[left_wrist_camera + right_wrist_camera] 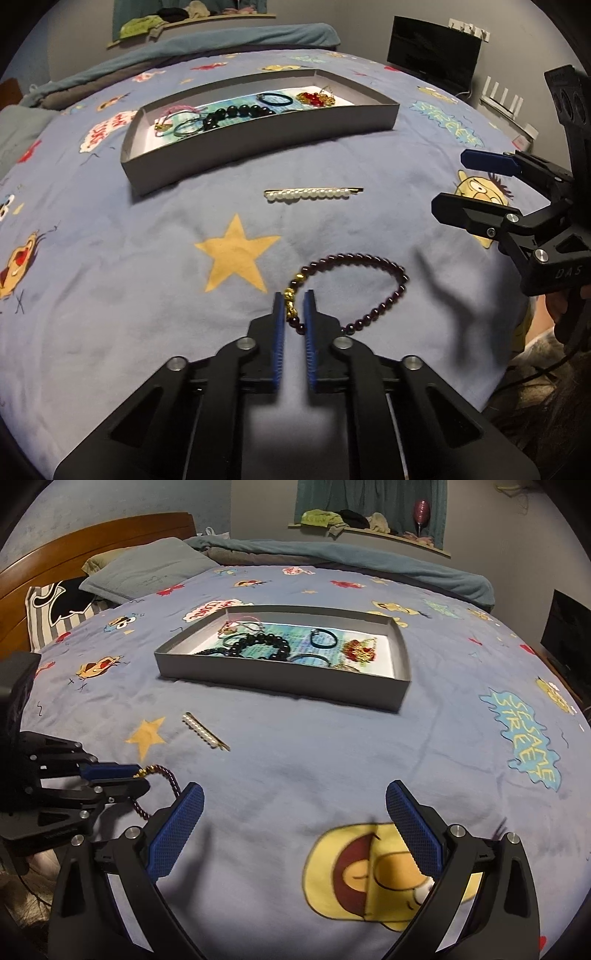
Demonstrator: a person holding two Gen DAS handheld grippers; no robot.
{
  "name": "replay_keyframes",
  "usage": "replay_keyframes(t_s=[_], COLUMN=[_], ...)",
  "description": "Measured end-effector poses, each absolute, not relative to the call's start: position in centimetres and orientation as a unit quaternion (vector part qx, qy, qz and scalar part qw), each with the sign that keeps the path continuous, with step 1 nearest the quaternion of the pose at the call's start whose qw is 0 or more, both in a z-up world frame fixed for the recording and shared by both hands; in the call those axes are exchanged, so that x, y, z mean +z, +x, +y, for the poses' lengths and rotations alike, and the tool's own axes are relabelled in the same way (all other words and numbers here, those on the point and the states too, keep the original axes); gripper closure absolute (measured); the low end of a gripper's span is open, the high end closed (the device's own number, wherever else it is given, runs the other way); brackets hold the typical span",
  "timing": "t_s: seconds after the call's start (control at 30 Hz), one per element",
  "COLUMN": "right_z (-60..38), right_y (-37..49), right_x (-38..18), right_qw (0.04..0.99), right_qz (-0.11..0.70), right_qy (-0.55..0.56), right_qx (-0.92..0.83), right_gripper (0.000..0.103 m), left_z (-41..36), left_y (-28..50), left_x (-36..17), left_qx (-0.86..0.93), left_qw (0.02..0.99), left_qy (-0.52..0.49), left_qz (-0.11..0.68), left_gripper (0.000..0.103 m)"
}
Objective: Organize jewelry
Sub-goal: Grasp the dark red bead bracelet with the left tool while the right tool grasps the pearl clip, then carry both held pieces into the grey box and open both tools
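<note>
bracelet (369, 284): light, limp beaded loop, will dangle
left gripper (294, 306): pinched on its gold charm, near the tips
right gripper (295, 823): wide apart, empty

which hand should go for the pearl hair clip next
Right. The right gripper is open and empty, while the left gripper is shut on the dark bead bracelet. The pearl hair clip lies free on the bedspread.

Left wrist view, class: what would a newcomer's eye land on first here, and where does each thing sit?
Nearest the camera, the left gripper has its jaws shut on the gold charm of a dark red bead bracelet lying on the cartoon-print bedsheet. Beyond it lies a pearl hair clip, alone on the sheet. Farther back, a shallow grey box holds the sorted jewelry, and the right gripper hangs open at the right edge.
</note>
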State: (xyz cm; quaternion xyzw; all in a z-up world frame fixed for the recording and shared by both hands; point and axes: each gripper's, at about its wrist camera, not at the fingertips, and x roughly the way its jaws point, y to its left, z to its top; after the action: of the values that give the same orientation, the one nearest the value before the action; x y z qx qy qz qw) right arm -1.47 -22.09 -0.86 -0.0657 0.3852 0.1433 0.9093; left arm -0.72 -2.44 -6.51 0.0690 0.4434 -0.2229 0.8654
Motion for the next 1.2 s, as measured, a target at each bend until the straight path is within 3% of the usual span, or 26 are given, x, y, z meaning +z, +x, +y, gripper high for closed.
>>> replay_keyframes(t_s=[0.33,0.43,0.67,0.87,0.93,1.1,1.2], right_z=[-19.5,-18.0,-15.0,-14.0,-14.1,-14.6,-15.0], right_y=[0.7,1.4,3.0,3.3,3.3,3.1,2.8], right_x=[-1.8,-1.9,-2.5,-3.4,-3.4,-3.1,-2.8], right_qw=[0.905,0.902,0.893,0.884,0.883,0.882,0.882], right_qz=[0.384,0.384,0.389,0.4,0.402,0.403,0.403], right_qy=[-0.049,-0.057,-0.092,-0.112,-0.112,-0.097,-0.09], right_qx=[0.176,0.188,0.209,0.216,0.215,0.223,0.228], right_gripper=[0.007,0.018,0.027,0.047,0.064,0.092,0.095], left_z=[-0.1,0.9,1.9,2.1,2.0,2.0,1.9], left_y=[-0.5,-0.3,-0.3,0.0,0.0,0.1,-0.1], left_x=[-5.1,-4.9,-5.1,-5.2,-5.3,-5.2,-4.8], left_qx=[-0.201,-0.192,-0.19,-0.192,-0.193,-0.196,-0.202], left_qw=[0.88,0.883,0.882,0.882,0.881,0.881,0.884], left_qy=[0.061,0.053,0.045,0.042,0.043,0.042,0.042], left_qz=[0.426,0.426,0.428,0.429,0.43,0.428,0.419], left_gripper=[0.096,0.096,0.096,0.096,0.096,0.096,0.096])
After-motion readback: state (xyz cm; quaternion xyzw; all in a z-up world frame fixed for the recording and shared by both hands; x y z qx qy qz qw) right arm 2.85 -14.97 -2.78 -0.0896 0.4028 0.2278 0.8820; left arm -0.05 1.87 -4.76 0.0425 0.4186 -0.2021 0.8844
